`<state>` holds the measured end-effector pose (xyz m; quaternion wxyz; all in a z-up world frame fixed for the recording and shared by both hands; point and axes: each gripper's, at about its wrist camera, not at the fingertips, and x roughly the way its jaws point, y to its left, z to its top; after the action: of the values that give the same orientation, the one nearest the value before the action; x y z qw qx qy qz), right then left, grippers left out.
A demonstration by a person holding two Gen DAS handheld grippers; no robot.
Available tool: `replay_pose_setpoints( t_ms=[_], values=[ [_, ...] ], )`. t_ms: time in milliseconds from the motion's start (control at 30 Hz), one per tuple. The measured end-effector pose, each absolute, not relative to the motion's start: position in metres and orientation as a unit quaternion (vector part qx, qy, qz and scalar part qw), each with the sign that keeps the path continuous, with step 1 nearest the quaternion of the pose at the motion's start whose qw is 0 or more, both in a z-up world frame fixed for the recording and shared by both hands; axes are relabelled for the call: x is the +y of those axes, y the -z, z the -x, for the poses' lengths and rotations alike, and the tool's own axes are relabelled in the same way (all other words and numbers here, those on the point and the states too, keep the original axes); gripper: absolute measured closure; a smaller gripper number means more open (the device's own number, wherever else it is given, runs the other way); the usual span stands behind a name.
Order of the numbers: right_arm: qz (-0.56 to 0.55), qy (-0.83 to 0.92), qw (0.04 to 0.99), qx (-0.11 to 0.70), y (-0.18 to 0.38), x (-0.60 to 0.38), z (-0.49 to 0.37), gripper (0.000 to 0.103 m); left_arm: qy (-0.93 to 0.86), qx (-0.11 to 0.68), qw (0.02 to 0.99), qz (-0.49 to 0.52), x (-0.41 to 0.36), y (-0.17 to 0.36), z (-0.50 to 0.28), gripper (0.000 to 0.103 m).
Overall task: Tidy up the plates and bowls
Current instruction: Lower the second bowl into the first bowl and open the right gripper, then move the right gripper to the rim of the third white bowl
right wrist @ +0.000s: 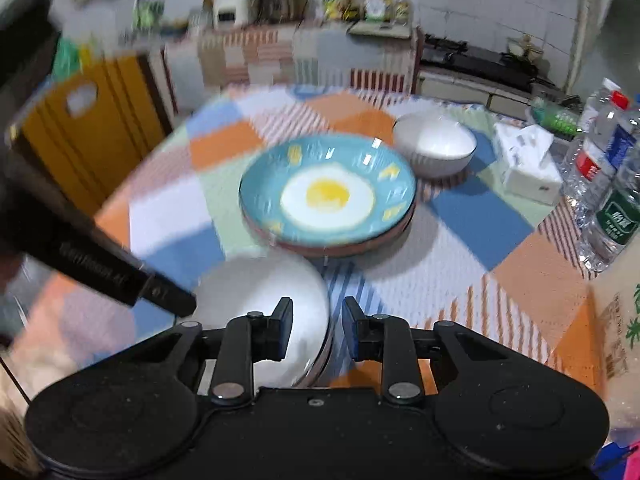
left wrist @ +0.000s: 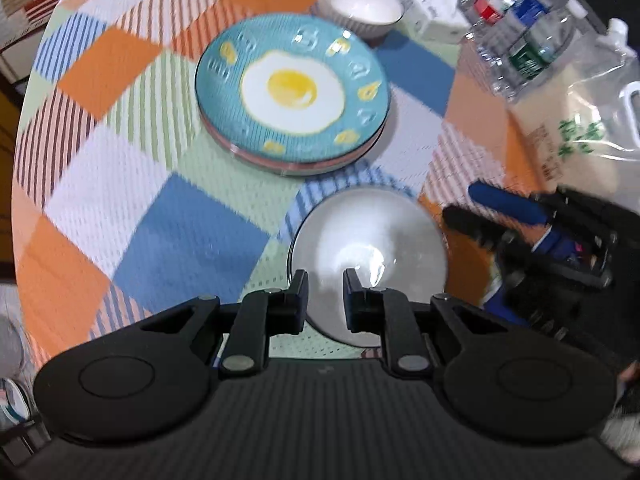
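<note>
on the worktop (left wrist: 132,196), covered by a checked cloth, a blue plate with a fried-egg print (left wrist: 292,88) sits on top of a small stack of plates near the middle, a white ribbed bowl (left wrist: 360,4) stands just behind it, and a second white bowl (left wrist: 368,256) sits near the front edge. the left hand-held gripper (left wrist: 326,280) hangs just over the near side of this front bowl with its jaws narrowly parted and nothing between them, while the right hand-held gripper (right wrist: 316,308), also only narrowly parted and empty, has the bowl's right rim lying between its two fingers in the right wrist view. the step in hand looks like picking up the front bowl to nest it with the far one. to do it well, the right gripper should bring one finger inside the rim and one outside, low enough to bite the wall and not just the lip, then close firmly, since glazed ceramic is slippery. the lift should go straight up and pass clear of the plate stack. the left gripper would do best to keep out of the way. water bottles (right wrist: 604,188) and a tissue box (right wrist: 528,164) crowd the right side, so the carry should stay toward the middle. both views are blurred, so the exact contact cannot be told.
</note>
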<state>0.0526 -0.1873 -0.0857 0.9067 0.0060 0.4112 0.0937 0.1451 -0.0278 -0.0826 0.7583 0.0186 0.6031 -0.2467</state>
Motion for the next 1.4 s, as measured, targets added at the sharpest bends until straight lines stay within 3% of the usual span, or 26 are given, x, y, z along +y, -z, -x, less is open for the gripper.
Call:
replay_pose_setpoints(
  t_ms=[300, 467, 800, 933, 1133, 1400],
  values=[
    [-0.077, -0.122, 0.912, 0.383, 0.026, -0.253, -0.098, 0.069, 0.251, 0.577, 0.774, -0.071, -0.042, 0.041, -0.198, 0.084],
    [-0.089, -0.108, 0.905, 0.403, 0.016, -0.282, -0.144, 0.061, 0.263, 0.543, 0.794, -0.073, -0.056, 0.023, -0.226, 0.070],
    [-0.245, -0.067, 0.848, 0.466, 0.072, -0.323, -0.227, 0.058, 0.279, 0.501, 0.819, 0.014, -0.083, 0.048, -0.295, 0.067],
    [-0.250, -0.024, 0.840, 0.481, 0.092, -0.327, -0.254, 0.058, 0.274, 0.459, 0.844, 0.055, -0.102, 0.078, -0.326, 0.065],
    [-0.238, 0.024, 0.845, 0.478, 0.117, -0.331, -0.287, 0.056, 0.243, 0.479, 0.834, 0.127, -0.120, 0.117, -0.371, 0.065],
    [-0.195, 0.061, 0.855, 0.477, 0.155, -0.328, -0.324, 0.054, 0.187, 0.485, 0.854, 0.016, -0.159, 0.148, -0.385, 0.069]
  ],
)
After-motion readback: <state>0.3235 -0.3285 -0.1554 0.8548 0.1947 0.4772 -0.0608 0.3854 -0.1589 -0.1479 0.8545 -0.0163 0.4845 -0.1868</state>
